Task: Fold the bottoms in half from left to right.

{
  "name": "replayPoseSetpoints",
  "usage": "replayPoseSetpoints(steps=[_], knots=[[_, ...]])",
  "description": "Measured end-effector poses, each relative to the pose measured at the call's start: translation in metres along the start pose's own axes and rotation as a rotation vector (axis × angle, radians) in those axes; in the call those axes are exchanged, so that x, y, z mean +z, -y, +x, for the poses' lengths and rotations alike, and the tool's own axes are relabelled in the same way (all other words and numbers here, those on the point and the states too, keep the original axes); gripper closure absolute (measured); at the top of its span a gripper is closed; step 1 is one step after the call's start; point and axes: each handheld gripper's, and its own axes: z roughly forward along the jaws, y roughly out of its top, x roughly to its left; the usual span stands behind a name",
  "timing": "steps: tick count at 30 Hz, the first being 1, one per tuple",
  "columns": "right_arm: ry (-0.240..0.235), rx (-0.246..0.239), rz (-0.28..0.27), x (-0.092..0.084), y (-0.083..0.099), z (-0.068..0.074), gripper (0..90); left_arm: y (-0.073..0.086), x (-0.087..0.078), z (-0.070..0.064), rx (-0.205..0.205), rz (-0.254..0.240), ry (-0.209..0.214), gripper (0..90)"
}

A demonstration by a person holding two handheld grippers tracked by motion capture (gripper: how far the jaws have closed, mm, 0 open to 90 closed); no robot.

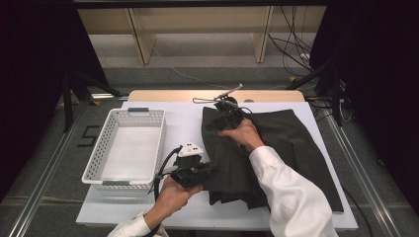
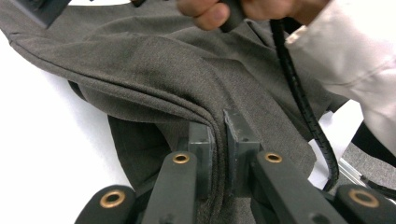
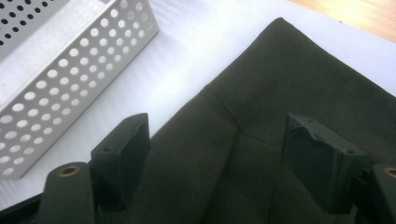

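basket blocks left, bare table between

Even overhead light falls on the white table; the surroundings stay dark. The gripper views look soft, slightly blurred near their edges.

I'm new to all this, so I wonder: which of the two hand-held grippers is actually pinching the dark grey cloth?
The left hand-held gripper, nearest the white perforated basket: its jaws are shut on the dark grey cloth. The right hand-held gripper stands wide open above it.

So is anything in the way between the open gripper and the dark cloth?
No, nothing visible. The right gripper hangs open right above the dark cloth, with only air between. The left gripper already pinches the cloth's folded edge. The white basket sits off to the side.
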Motion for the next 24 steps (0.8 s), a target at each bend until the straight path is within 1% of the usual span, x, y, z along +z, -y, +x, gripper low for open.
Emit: replayPoseSetpoints(steps=[6, 8, 9, 12, 14, 17, 20, 24], knots=[[-0.018, 0.006, 0.051, 0.014, -0.008, -0.001, 24.6, -0.003, -0.002, 0.000, 0.006, -0.003, 0.004, 82.2], [-0.016, 0.015, 0.071, 0.020, -0.010, -0.003, 24.8, -0.005, -0.002, -0.001, 0.004, -0.009, 0.005, 82.2], [-0.022, 0.019, 0.083, 0.022, -0.011, -0.003, 24.8, -0.005, -0.002, -0.001, 0.006, -0.008, 0.006, 82.2], [-0.017, 0.020, 0.088, 0.027, -0.014, -0.003, 25.1, -0.007, -0.002, -0.002, 0.013, -0.003, 0.011, 82.2], [-0.022, 0.016, 0.095, 0.028, -0.016, -0.001, 25.2, -0.007, -0.002, -0.002, 0.012, -0.004, 0.013, 82.2], [-0.011, 0.007, 0.108, 0.030, -0.018, 0.001, 25.6, -0.007, -0.001, -0.003, 0.013, -0.007, 0.014, 82.2], [0.003, 0.010, 0.120, 0.032, -0.020, 0.001, 25.8, -0.007, -0.001, -0.005, 0.016, -0.008, 0.016, 82.2], [0.009, 0.014, 0.132, 0.034, -0.023, 0.001, 27.3, -0.010, -0.003, -0.006, 0.017, -0.016, 0.019, 82.2]])
